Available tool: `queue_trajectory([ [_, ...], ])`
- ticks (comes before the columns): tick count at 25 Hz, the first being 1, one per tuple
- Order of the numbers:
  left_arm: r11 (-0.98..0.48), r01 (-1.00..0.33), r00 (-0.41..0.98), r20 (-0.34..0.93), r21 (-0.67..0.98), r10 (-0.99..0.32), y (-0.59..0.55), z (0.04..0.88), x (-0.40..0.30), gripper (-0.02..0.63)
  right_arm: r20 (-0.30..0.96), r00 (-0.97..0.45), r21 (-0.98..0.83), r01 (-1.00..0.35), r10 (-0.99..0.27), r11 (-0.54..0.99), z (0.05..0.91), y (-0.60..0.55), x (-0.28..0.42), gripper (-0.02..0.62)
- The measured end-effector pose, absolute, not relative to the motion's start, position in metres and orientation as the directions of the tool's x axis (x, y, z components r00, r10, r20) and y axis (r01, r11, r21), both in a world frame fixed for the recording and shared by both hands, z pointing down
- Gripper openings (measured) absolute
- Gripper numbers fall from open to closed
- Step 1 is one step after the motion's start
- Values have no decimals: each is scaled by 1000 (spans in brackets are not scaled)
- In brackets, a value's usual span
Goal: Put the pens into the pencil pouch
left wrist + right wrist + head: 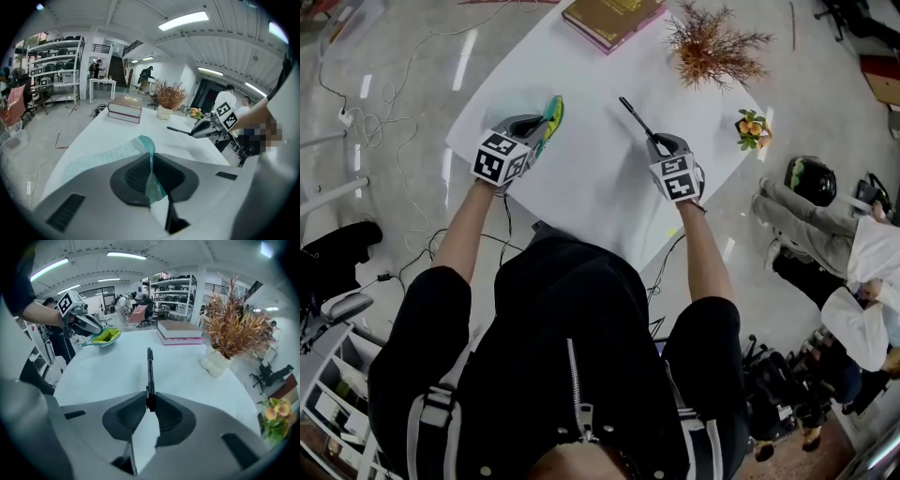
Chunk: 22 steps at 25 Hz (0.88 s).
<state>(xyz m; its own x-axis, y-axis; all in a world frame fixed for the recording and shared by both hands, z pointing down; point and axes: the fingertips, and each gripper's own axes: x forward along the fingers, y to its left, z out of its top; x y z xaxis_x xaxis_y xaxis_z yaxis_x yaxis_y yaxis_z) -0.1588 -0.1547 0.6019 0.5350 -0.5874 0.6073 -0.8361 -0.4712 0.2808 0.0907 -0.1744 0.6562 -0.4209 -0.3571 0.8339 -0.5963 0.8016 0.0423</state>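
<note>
Nearest, left gripper [153, 173]: jaws clamped on one edge of the teal-and-green pencil pouch [140, 145], held over the left part of the white table [581, 187]. Right gripper [150, 404]: jaws pinched on the rear end of a black pen [150, 371], which points away over the table, well apart from the pouch. Farther, right edge: small flower pot [752, 128]. Beyond: dried plant [710, 47] in a white pot. Farthest: two stacked books [609, 19].

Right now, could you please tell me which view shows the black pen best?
The right gripper view: the black pen lies centred, pinched between its jaws. Head view shows it small; left gripper view, distant.
</note>
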Motion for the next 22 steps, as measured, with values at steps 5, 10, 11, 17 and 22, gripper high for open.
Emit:
queue_trajectory([
  [5,-473,-836,535,605,278,-589,-154,599,-158,43,825,-452,55,-532,-339,845,643,-160,82,69],
  [10,-474,-836,534,608,276,-587,-154,602,-156,43,820,-500,39,-439,-281,897,634,-143,54,69],
  [11,-474,-836,534,608,276,-587,-154,603,-156,43,818,-511,34,-416,-264,909,633,-139,47,69],
  [17,-473,-836,535,605,278,-590,-152,599,-157,43,813,-544,18,-334,-208,943,629,-126,13,69],
  [22,-481,-832,538,608,276,-584,-149,597,-157,43,811,-557,11,-291,-179,957,627,-120,-8,69],
])
